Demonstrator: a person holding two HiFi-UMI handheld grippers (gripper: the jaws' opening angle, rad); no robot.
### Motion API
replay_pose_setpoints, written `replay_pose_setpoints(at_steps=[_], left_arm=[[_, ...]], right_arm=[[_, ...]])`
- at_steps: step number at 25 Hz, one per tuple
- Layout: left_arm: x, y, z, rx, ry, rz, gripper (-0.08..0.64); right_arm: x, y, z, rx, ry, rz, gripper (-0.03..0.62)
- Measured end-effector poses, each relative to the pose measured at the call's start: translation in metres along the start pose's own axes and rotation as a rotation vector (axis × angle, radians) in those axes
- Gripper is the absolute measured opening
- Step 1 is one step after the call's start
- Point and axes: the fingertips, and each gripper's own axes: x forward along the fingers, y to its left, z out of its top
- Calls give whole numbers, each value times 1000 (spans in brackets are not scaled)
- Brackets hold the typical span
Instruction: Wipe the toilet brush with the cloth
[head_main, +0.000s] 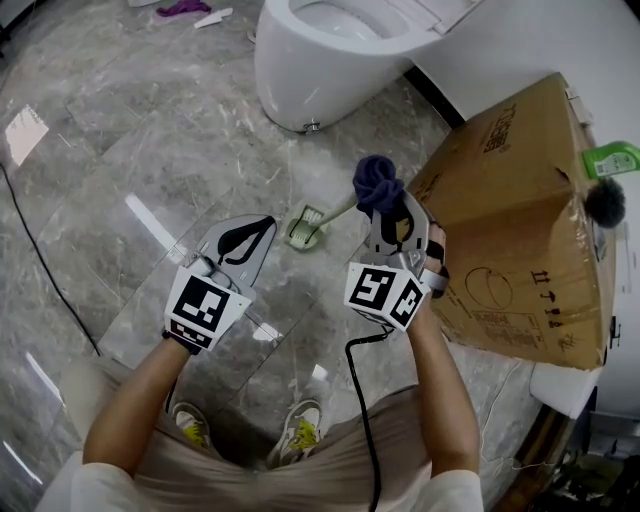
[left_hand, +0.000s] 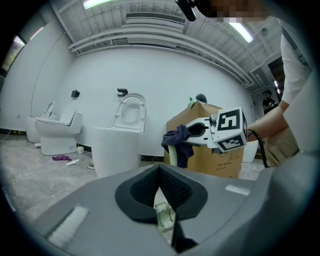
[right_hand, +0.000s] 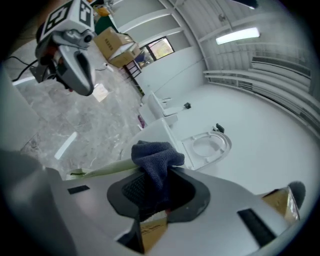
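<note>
Mid-wipe, by the look of it. Right gripper (head_main: 392, 212), centre of the head view, clamped on the cloth (head_main: 377, 183), which bunches over the upper end of the brush (head_main: 305, 228) handle. Brush head down-left of the cloth, just beside the left gripper (head_main: 258, 230), whose jaws are pressed together on nothing. Unclear whether the head touches the floor. Next, likely: steady the brush, then slide the cloth along the handle toward the head without loosening the squeeze.
</note>
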Motion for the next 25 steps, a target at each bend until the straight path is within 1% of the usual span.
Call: replay_pose_setpoints(at_steps=[3,6,10,14,16,17,20,21,22,25], left_arm=[[0,-2,1,10,-4,-3,-2],[-1,1,1,14,-5,5,-2],[-3,8,2,3,-3,20,-2],[-3,9,3,3,-6,18,-2],[-1,9,1,4,-2,13,-2],[-1,8,0,5,1,10,-2],[1,5,-4,8,11,2,-2],[1,5,-5,7,13,2,-2],[1,5,-5,4,13,2,-2],[-1,10,-5,-5,12,10,-2]], right_arm=[[1,-27,-3,30,7,-76,80],[1,-45,-8,52,26,-133,80],[-4,-64,-19,55,67,-210,80],[-12,-73,-22,67,76,-247,80],[-12,-68,-16,35,79,-232,80],[-11,-61,-13,7,94,-201,80],[-11,-29,-13,-85,190,-55,80],[-13,-22,-13,-100,205,-28,80],[-15,-20,-9,-107,207,-21,80],[-15,-24,7,-96,165,-60,80]])
